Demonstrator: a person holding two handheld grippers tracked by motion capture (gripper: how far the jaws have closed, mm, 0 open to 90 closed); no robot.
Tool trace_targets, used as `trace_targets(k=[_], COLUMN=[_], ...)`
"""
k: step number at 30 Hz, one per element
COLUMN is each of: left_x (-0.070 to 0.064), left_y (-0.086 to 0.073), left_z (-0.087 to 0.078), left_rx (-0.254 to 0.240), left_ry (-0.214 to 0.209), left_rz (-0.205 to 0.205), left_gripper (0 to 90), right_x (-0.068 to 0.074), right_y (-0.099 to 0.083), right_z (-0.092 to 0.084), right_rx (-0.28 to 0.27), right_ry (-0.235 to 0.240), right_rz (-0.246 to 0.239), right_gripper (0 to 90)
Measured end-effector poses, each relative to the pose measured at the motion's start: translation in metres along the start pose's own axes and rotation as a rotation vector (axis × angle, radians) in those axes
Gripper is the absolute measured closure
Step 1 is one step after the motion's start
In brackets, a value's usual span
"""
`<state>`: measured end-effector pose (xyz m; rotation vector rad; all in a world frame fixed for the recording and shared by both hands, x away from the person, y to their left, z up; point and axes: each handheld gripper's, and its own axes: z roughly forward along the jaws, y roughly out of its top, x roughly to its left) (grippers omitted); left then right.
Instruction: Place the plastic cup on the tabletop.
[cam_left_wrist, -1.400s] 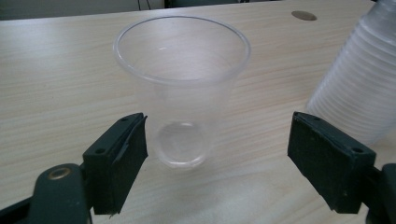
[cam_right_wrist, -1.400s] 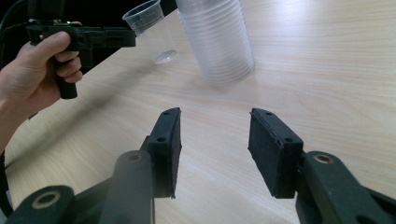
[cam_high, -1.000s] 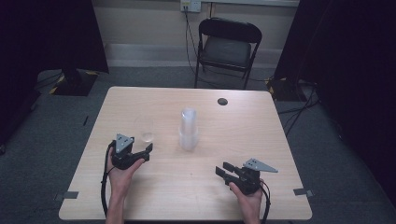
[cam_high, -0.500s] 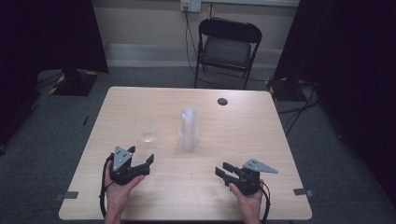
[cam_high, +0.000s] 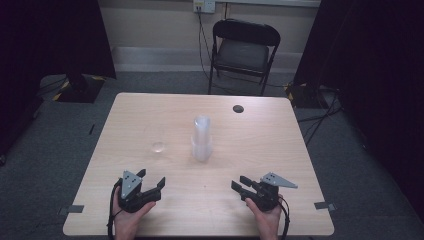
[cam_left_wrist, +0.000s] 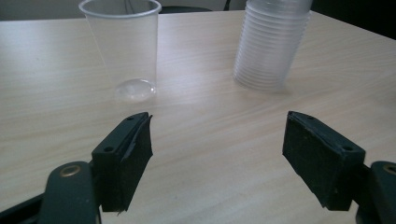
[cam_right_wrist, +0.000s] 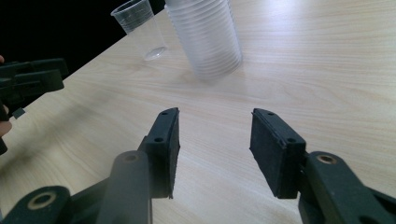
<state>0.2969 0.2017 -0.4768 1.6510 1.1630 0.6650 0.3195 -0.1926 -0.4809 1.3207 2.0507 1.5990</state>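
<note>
A single clear plastic cup (cam_high: 159, 140) stands upright on the wooden table (cam_high: 150, 110), left of a tall stack of clear cups (cam_high: 202, 139). My left gripper (cam_high: 151, 177) rests near the front edge, well short of the cup, open and holding nothing. In the left gripper view the cup (cam_left_wrist: 123, 46) and the stack (cam_left_wrist: 271, 44) stand beyond the wide-apart jaws (cam_left_wrist: 217, 123). My right gripper (cam_high: 239, 183) lies at the front right, open and holding nothing. Its own view (cam_right_wrist: 215, 114) faces the stack (cam_right_wrist: 205, 37), with the cup (cam_right_wrist: 137, 28) behind and the left gripper (cam_right_wrist: 32, 79) at the left edge.
A small dark round disc (cam_high: 238, 108) lies near the table's far edge on the right. A black folding chair (cam_high: 245, 50) stands behind the table. Dark curtains hang on both sides, and cables run along the floor.
My left gripper has drawn back from right beside the single cup toward the table's front edge, leaving the cup standing. The right gripper has stayed put.
</note>
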Motion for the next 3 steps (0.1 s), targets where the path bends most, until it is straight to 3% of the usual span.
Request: trace_targets(k=[3], left_x=[0.0017], left_y=[-0.0022], left_z=[-0.0003], left_rx=[-0.012], left_ry=[-0.009], left_rz=[-0.021], left_gripper=[23.7], right_x=[-0.0005], right_y=[0.0002], right_z=[0.0001], right_rx=[0.001], right_ry=[-0.007], right_rz=[0.004], right_gripper=[49.8])
